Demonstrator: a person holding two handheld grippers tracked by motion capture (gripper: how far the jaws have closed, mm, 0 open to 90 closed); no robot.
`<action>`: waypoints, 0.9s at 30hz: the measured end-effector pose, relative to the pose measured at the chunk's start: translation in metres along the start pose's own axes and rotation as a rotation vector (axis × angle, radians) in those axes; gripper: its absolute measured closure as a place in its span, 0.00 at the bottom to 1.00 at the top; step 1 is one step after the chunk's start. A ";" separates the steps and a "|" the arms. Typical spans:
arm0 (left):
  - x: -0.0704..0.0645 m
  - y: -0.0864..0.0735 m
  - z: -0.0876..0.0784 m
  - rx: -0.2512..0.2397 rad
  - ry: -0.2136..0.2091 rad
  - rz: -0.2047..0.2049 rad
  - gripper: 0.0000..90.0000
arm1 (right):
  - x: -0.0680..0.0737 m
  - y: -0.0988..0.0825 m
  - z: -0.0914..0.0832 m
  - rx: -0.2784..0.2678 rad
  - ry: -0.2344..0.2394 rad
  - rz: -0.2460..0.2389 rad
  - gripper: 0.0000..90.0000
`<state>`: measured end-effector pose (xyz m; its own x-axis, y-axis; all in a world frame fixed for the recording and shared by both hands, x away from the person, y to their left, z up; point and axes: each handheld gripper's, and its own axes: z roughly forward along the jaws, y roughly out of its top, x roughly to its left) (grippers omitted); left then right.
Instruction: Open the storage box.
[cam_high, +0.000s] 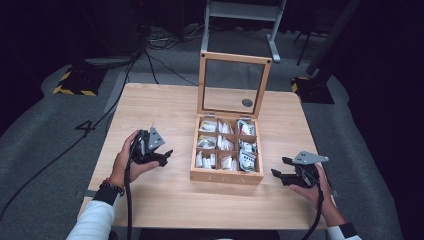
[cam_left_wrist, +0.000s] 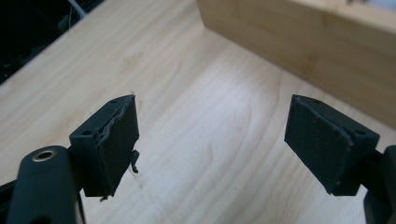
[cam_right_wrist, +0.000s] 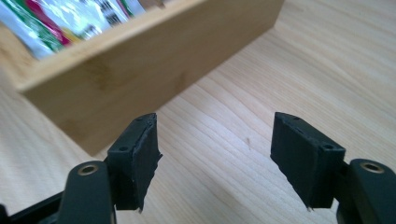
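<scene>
A wooden box (cam_high: 226, 176) with nine compartments of small packets (cam_high: 223, 144) stands in the middle of the table, its glass lid (cam_high: 233, 82) raised upright. My left gripper (cam_high: 165, 156) hovers just left of the box, open, nothing between its jaws. In the left gripper view the gripper (cam_left_wrist: 210, 140) has bare table between the pads, and the box wall (cam_left_wrist: 308, 42) lies ahead. My right gripper (cam_high: 280, 167) sits right of the box's front corner, open and empty. In the right gripper view the gripper (cam_right_wrist: 215, 154) faces the box wall (cam_right_wrist: 130, 65), with packets (cam_right_wrist: 60, 18) inside.
The light wooden table (cam_high: 165, 200) has free surface in front of the box and on both sides. A dark round spot (cam_high: 247, 102) shows behind the glass lid. Cables (cam_high: 150, 55) and a metal stand (cam_high: 240, 15) lie on the grey floor beyond the table.
</scene>
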<state>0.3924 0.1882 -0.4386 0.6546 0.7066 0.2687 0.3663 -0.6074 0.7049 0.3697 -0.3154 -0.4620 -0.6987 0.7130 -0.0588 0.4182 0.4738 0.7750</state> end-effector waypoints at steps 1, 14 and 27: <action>-0.001 -0.005 0.000 0.007 -0.002 0.002 0.20 | 0.000 0.000 0.000 0.000 0.000 0.000 0.36; -0.012 -0.041 0.000 0.054 -0.084 -0.012 0.19 | 0.024 0.029 -0.025 -0.107 0.061 -0.045 0.35; -0.032 -0.063 -0.003 0.089 -0.111 -0.022 0.19 | 0.066 0.056 0.002 -0.088 0.154 -0.138 0.32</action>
<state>0.3464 0.2055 -0.4894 0.7130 0.6786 0.1764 0.4352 -0.6255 0.6475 0.3484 -0.2411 -0.4232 -0.8290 0.5540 -0.0768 0.2650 0.5100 0.8183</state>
